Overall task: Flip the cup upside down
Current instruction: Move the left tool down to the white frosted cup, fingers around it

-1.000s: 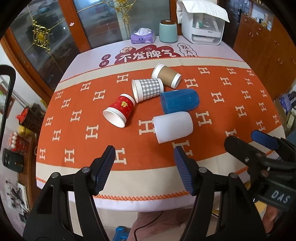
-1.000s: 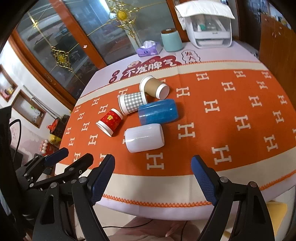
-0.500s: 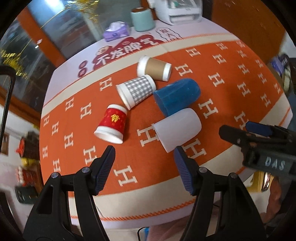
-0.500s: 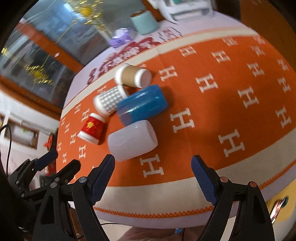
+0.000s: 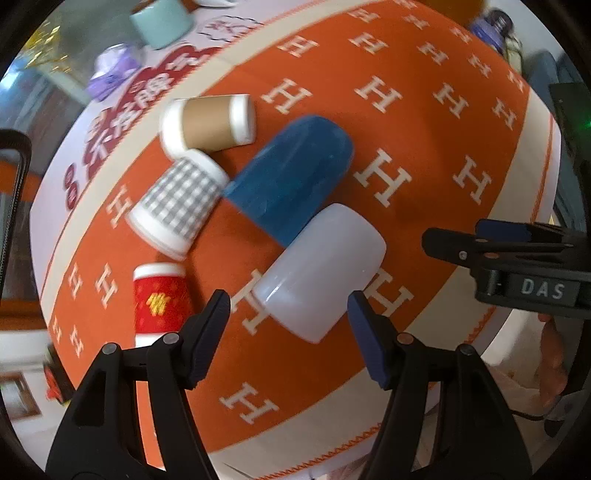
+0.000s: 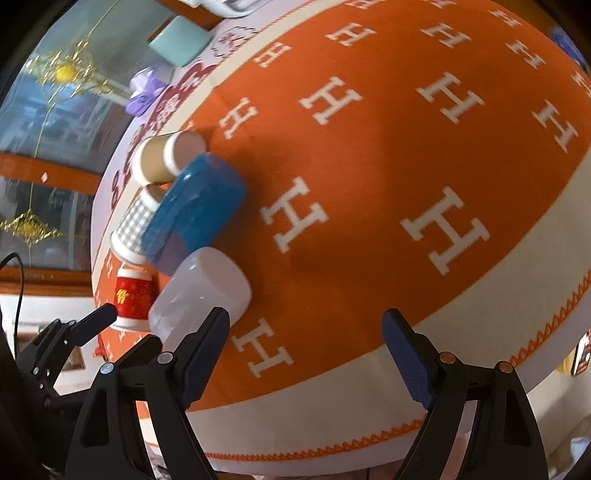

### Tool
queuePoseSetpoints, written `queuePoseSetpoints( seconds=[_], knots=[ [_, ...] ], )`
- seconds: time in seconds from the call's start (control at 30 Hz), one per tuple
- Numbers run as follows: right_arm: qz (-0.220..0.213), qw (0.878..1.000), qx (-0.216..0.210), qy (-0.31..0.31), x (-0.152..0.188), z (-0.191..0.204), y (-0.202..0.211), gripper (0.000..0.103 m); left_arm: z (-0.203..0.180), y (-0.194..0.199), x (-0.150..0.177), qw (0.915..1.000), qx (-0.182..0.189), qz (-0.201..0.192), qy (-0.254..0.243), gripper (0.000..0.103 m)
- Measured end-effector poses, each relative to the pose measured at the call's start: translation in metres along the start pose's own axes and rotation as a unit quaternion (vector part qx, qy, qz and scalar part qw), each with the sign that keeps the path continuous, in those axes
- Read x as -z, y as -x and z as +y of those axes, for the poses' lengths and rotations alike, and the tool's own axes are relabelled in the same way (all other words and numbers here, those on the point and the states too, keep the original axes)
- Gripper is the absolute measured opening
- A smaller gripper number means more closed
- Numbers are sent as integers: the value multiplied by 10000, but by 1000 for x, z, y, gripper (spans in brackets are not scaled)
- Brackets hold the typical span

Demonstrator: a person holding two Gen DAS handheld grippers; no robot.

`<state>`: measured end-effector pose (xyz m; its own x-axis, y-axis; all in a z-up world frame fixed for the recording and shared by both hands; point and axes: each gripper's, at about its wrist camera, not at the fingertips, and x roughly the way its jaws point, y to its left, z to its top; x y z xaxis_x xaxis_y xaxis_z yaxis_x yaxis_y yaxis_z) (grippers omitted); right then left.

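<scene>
Several cups lie on their sides on the orange cloth. A white plastic cup (image 5: 321, 271) lies nearest, with a blue plastic cup (image 5: 291, 181) behind it, then a grey checked paper cup (image 5: 177, 206), a brown paper cup (image 5: 208, 123) and a red paper cup (image 5: 160, 302). My left gripper (image 5: 288, 310) is open and empty, its jaws just in front of the white cup on either side. My right gripper (image 6: 306, 328) is open and empty, right of the white cup (image 6: 203, 291); the blue cup (image 6: 195, 210) lies beyond.
The table is covered by an orange cloth (image 5: 424, 122) with white H marks and a cream border. A mint canister (image 5: 162, 22) and a purple tissue pack (image 5: 110, 70) stand at the far edge. The right gripper's body (image 5: 517, 269) shows at the right of the left wrist view.
Both grippers have moved forward and down towards the cups and tilted. The left gripper's jaws now flank the white cup's near end. The cups have not moved.
</scene>
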<state>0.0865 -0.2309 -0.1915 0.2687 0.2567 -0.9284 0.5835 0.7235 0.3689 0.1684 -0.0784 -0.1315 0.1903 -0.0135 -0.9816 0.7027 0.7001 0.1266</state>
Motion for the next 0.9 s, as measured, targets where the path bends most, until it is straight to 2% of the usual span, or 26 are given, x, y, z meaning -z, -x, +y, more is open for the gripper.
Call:
queuePoseSetpoints(
  seconds=[0.13, 0.33, 0.53, 0.77, 0.9],
  knots=[
    [-4, 9998, 51, -201, 2, -8, -6, 86, -9, -18, -11, 9989, -46, 189, -423, 63],
    [22, 9991, 69, -406, 3, -14, -16, 86, -23, -41, -19, 9945, 215, 540, -868, 66],
    [-1, 9988, 94, -490, 3, -19, -19, 86, -34, -51, -25, 9929, 92, 515, -1067, 69],
    [-24, 9985, 85, -547, 1, -22, -20, 86, -47, -58, -23, 9888, -252, 532, -1372, 73],
    [-44, 9984, 85, -558, 3, -26, -17, 86, -53, -71, -23, 9858, -352, 679, -1495, 71]
  ],
)
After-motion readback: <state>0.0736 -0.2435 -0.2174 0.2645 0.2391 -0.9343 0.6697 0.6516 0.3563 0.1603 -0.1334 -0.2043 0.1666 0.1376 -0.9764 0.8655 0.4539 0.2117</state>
